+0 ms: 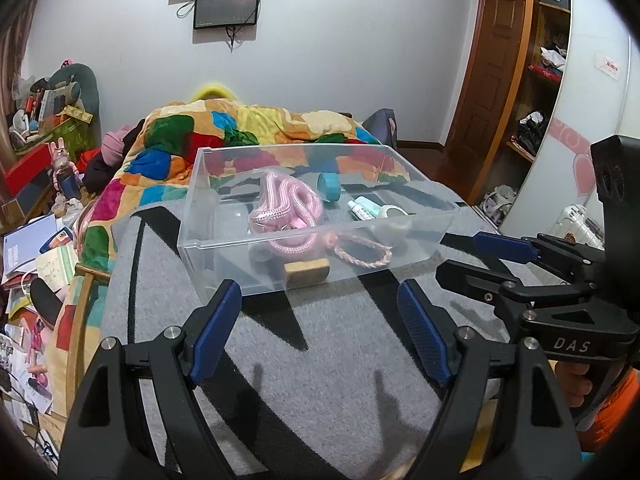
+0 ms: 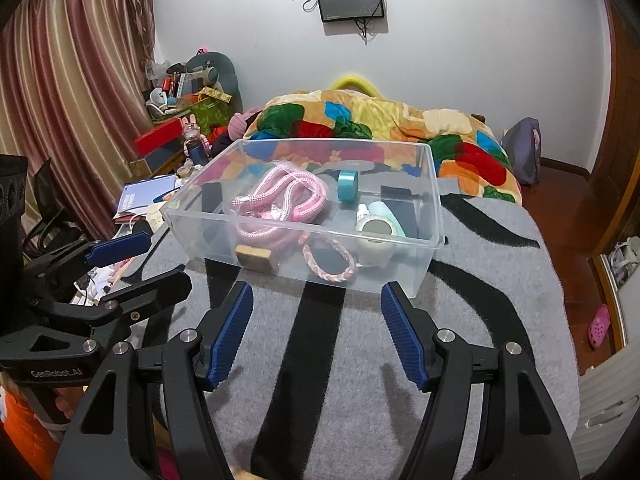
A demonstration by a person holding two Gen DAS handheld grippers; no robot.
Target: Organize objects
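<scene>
Clear bin (image 2: 434, 216) long axis crosswise; left claw (image 1: 320, 316), right claw (image 2: 316, 320) both wide, empty.

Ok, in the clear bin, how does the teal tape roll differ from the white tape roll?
The teal tape roll stands on edge toward the bin's far side; the white tape roll is tilted, its open core facing the camera, near the front wall. The teal roll looks narrower and slimmer; the white one looks wider and chunkier. Both lie loose inside the clear bin, untouched by either hand-held gripper.
</scene>
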